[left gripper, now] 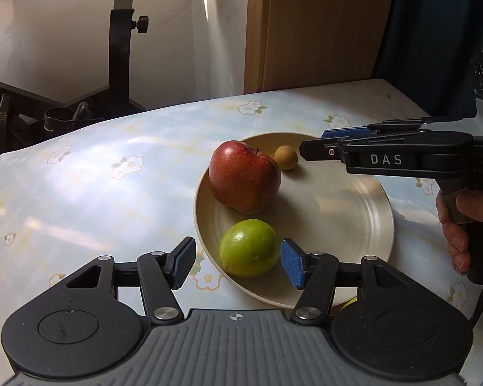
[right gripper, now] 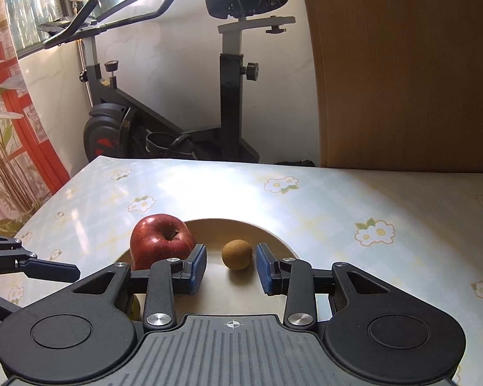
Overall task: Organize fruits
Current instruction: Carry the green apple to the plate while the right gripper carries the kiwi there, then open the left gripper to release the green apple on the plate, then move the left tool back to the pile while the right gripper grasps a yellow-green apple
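On the beige plate [left gripper: 347, 212]: a red apple [left gripper: 244, 177] at the far left, a green fruit [left gripper: 248, 247] at the near rim, a small brown fruit [left gripper: 285, 157] at the far rim just beside the apple. Around the green fruit, the left gripper [left gripper: 238, 262], blue pads spread wide to either side, no contact visible. Near the brown fruit, the right gripper [right gripper: 231, 271], jaws parted, pads clear of it. On the right gripper's handle, a hand [left gripper: 460, 222]. Under the plate, a table [left gripper: 96, 173] with a flowered cloth. Beyond the table, an exercise bike [right gripper: 164, 96] and a wooden panel [right gripper: 402, 70].
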Demonstrator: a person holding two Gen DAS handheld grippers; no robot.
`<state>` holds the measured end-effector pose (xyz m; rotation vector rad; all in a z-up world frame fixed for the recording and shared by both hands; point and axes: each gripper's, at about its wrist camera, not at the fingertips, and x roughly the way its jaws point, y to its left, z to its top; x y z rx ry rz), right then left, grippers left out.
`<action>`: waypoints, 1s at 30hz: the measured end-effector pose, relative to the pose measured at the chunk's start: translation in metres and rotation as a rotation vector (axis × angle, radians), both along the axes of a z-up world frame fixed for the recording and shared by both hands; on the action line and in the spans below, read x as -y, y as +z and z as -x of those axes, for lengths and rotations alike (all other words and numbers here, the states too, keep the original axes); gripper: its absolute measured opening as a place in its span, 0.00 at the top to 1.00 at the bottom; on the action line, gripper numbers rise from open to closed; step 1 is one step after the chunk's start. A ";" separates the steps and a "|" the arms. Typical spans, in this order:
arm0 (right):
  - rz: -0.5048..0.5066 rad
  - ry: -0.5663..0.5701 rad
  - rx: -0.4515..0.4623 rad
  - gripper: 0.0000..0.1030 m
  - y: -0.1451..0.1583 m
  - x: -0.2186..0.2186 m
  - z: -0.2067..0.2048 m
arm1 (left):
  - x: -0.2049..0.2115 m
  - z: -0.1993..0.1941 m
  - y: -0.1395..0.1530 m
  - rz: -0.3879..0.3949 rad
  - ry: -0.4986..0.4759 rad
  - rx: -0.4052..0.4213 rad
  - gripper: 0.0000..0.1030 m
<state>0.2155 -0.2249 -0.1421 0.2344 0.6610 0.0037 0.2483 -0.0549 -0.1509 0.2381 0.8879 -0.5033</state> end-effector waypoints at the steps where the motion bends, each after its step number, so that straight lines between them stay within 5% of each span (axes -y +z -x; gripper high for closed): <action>1: -0.005 -0.001 0.000 0.69 0.000 0.001 0.004 | -0.002 0.000 0.003 0.009 0.004 0.003 0.41; 11: -0.040 -0.023 0.006 0.68 0.000 0.000 0.065 | -0.045 0.011 0.031 0.076 0.052 0.037 0.41; 30: -0.058 0.058 -0.038 0.68 0.000 -0.055 0.114 | -0.090 0.039 0.023 0.074 0.061 -0.008 0.41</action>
